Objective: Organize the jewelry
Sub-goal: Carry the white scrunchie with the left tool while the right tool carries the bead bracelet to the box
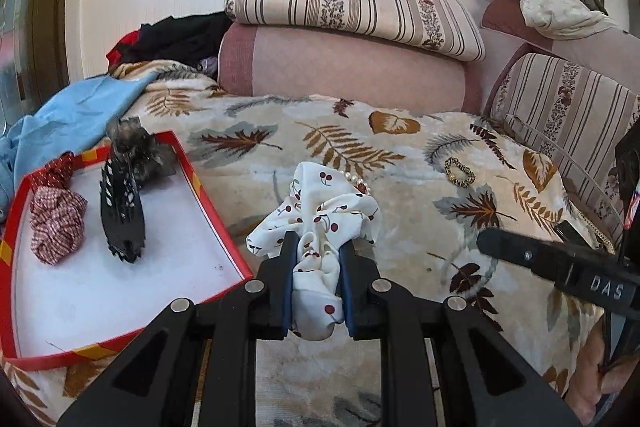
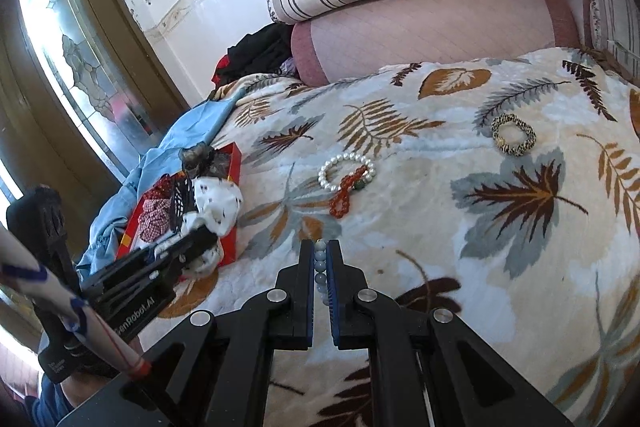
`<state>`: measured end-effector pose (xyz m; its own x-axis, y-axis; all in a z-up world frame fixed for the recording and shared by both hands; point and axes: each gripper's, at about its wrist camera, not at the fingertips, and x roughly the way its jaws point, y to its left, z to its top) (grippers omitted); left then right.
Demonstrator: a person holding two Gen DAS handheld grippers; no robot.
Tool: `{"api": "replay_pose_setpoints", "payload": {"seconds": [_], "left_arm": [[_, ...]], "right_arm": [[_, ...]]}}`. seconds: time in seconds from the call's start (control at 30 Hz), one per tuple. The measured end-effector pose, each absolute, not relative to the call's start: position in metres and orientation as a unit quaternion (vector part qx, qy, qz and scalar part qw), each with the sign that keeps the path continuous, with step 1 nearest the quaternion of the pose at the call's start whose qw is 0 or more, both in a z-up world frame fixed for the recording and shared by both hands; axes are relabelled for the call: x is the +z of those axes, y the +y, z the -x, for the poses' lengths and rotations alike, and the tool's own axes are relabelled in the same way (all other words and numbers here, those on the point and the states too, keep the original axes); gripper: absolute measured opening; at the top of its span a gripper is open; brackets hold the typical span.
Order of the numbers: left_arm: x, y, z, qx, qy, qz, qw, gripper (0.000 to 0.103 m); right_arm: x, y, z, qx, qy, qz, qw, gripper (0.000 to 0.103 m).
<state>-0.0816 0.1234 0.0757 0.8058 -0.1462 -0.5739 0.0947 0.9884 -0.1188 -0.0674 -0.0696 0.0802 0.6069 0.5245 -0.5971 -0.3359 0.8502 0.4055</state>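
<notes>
**A:** Your left gripper (image 1: pixel 318 247) is pinching the cherry-print scrunchie (image 1: pixel 320 215), bunched deep between the pads, and it hangs just beside the red tray (image 1: pixel 208 195) rather than over it. What do you watch for?

**B:** Carry it across the rim before you let go. The bare white floor near the black claw clip (image 1: pixel 122 211) looks like the free spot; the checked scrunchie (image 1: pixel 58 219) sits further left. Fabric clings to pads, so spread the jaws wide and low.

**A:** And your right gripper (image 2: pixel 320 251)?

**B:** Its jaws are pressed together on a pale blue bead bracelet (image 2: pixel 320 263), held over the leaf-print blanket (image 2: pixel 500 247). Keep it steady and out of the left one's path. The pearl bracelet (image 2: pixel 346 171), red bead bracelet (image 2: pixel 346 193) and leopard-print hair tie (image 2: pixel 514 135) lie on the blanket, waiting.
</notes>
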Motion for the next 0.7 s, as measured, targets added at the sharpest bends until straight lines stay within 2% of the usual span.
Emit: {"api": "replay_pose_setpoints", "payload": {"seconds": [0.7], "left_arm": [[0.094,0.173,0.098,-0.055,0.274,0.082,0.957,0.019]], "right_arm": [[0.103,-0.028,0.083,0.237,0.38,-0.116,0.887,0.007]]}}
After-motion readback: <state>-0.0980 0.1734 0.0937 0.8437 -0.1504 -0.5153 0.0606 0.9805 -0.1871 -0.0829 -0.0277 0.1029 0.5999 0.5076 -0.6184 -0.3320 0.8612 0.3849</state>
